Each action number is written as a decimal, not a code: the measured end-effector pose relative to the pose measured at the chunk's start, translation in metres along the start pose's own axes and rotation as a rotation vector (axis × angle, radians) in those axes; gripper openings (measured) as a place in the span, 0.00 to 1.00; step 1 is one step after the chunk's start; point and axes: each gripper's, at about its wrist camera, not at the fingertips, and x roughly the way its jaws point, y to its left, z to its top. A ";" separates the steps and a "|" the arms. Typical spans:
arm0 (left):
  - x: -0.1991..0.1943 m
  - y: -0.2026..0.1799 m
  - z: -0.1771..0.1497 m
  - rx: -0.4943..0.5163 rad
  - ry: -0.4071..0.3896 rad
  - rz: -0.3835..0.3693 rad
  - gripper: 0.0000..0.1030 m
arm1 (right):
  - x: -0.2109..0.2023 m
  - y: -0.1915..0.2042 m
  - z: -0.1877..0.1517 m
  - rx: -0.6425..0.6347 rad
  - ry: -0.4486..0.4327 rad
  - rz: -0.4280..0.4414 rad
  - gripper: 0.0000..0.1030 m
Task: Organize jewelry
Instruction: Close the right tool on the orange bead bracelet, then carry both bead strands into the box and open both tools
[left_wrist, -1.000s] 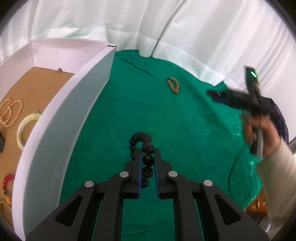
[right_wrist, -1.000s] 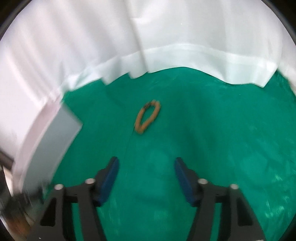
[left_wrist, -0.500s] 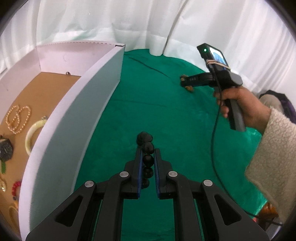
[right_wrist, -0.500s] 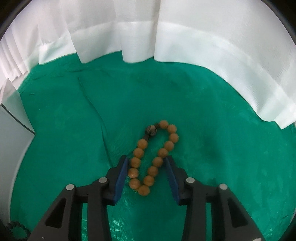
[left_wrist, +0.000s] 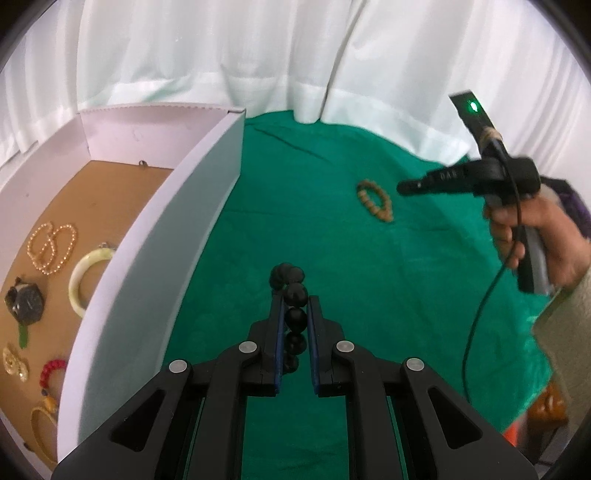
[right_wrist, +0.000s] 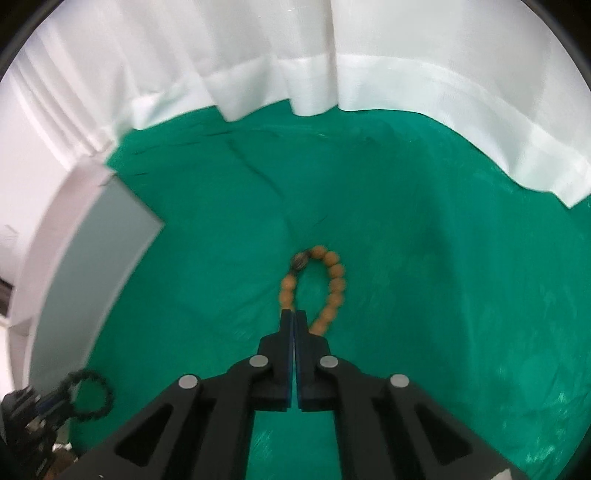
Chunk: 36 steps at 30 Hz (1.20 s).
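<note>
Left gripper (left_wrist: 295, 314) clamps a black bead bracelet (left_wrist: 291, 295) between its pads; the free beads bunch past the tips, clear of the green cloth (left_wrist: 295, 206). Held just beside the white box (left_wrist: 177, 221), likely staged for dropping among the pieces already inside: pearl strand (left_wrist: 51, 247), pale bangle (left_wrist: 86, 275), red beads (left_wrist: 51, 369).

Right gripper (right_wrist: 294, 325) pitched steeply down over the bench, jaws drawn fully together at the near end of the tan bead bracelet (right_wrist: 328, 284). Whether the cord is pinched cannot be told; the loop lies on the cloth, its right strand curving beside the tips. The person's hand (left_wrist: 532, 232) wraps the handle, sleeve visible.
</note>
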 end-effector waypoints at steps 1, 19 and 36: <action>-0.007 0.001 0.000 -0.013 -0.004 -0.023 0.09 | -0.008 0.001 -0.005 0.004 -0.001 0.015 0.00; -0.083 0.015 -0.021 -0.093 -0.057 -0.103 0.09 | 0.052 0.008 0.032 0.079 0.029 -0.062 0.26; -0.158 0.051 -0.001 -0.204 -0.140 -0.221 0.09 | -0.075 0.082 0.017 -0.012 -0.240 0.130 0.14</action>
